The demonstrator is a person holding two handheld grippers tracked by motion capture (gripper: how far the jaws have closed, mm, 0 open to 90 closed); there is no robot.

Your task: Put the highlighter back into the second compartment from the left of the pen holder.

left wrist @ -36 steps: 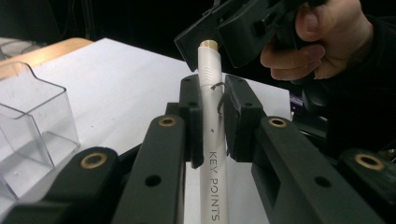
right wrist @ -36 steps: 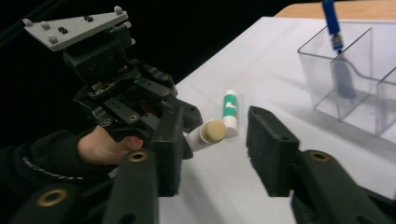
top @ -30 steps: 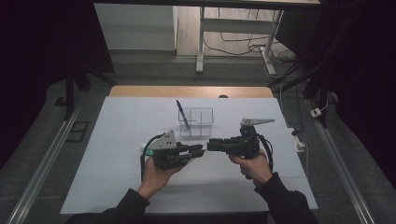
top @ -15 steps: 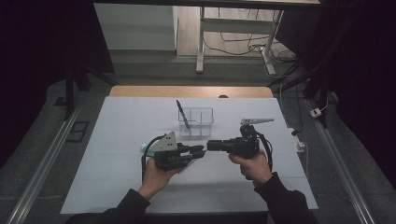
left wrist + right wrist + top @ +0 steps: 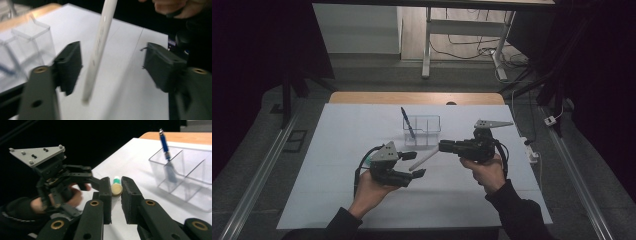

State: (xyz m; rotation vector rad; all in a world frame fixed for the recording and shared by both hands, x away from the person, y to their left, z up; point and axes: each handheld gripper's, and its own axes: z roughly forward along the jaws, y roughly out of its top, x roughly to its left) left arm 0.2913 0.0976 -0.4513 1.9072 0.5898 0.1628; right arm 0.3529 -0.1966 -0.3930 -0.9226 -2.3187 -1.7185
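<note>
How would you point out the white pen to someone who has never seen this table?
Start at the white table and find the clear divided organizer near its far middle. Just in front of it, the right tool holds one end of the white pen, whose other end slants down between the open jaws of the left tool. Unlike the blue pen standing in the organizer, it is white and lifted off the table.

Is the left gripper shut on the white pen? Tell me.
No: in the left gripper view the left gripper stands open, with the white pen between its jaws, touching neither.
</note>
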